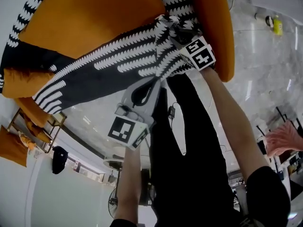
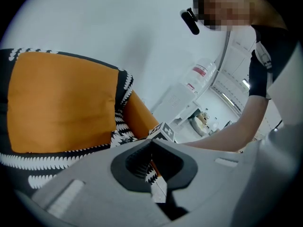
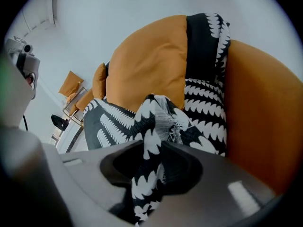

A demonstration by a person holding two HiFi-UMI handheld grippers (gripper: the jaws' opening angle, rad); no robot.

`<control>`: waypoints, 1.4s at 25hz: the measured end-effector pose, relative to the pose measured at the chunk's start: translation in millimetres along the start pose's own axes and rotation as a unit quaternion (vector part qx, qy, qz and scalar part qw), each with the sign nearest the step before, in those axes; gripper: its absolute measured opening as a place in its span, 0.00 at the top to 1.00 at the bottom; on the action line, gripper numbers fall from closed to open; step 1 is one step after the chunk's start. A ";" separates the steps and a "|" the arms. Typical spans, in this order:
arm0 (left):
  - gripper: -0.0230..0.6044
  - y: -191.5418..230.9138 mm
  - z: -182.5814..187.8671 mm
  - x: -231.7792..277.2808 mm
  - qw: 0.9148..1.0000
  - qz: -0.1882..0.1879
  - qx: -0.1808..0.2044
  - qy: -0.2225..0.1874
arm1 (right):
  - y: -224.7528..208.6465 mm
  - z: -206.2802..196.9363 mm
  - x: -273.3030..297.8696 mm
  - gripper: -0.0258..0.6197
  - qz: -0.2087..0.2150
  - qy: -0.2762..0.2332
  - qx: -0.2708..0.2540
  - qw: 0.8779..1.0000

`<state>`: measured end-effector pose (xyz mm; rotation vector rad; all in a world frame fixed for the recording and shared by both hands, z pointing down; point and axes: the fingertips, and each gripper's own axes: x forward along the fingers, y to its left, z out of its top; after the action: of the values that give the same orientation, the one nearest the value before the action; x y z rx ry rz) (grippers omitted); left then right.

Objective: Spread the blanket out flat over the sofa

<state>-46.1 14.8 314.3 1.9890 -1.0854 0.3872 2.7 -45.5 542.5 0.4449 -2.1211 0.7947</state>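
One orange sofa (image 1: 94, 18), blanket (image 1: 118, 65) draped across, stands on glossy grey floor (image 1: 270, 70).

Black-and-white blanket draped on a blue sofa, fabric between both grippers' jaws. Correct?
No: the sofa is orange, not blue, as the right gripper view shows. The blanket drapes it, with fabric between the jaws of left gripper and right gripper.

Blanket (image 1: 109, 65) draped on the sofa (image 1: 218, 32), cushion (image 3: 147, 60) behind it, blanket also running up beside the cushion, bunched edge between the right gripper's (image 1: 176, 32) jaws, left gripper (image 1: 152, 83) just beside.
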 end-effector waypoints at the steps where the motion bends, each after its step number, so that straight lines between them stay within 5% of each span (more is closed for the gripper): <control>1: 0.95 -0.7 -0.6 2.3 1.000 0.000 0.000 0.001 | -1.9 -2.6 2.4 0.80 0.003 0.005 0.000 1.000; 8: 0.95 7.7 -5.0 1.8 1.000 0.003 0.008 -0.002 | 1.1 4.1 9.8 0.88 -0.007 0.005 -0.011 1.000; 12: 0.95 5.0 -17.7 -8.8 1.000 -0.001 0.009 0.000 | -5.6 -4.5 9.2 0.74 -0.042 -0.010 0.008 0.999; 27: 0.95 24.0 -41.2 -27.2 1.000 0.001 -0.001 -0.006 | -9.2 -20.8 45.1 0.74 -0.050 0.035 0.023 0.998; 35: 0.95 28.4 -43.9 -24.8 1.000 -0.002 -0.006 -0.005 | -12.7 -19.6 52.0 0.90 -0.060 0.059 -0.001 0.996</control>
<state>-78.6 54.4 341.2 1.9855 -1.0869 0.3674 -10.9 -43.9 597.8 0.5075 -1.9652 0.7330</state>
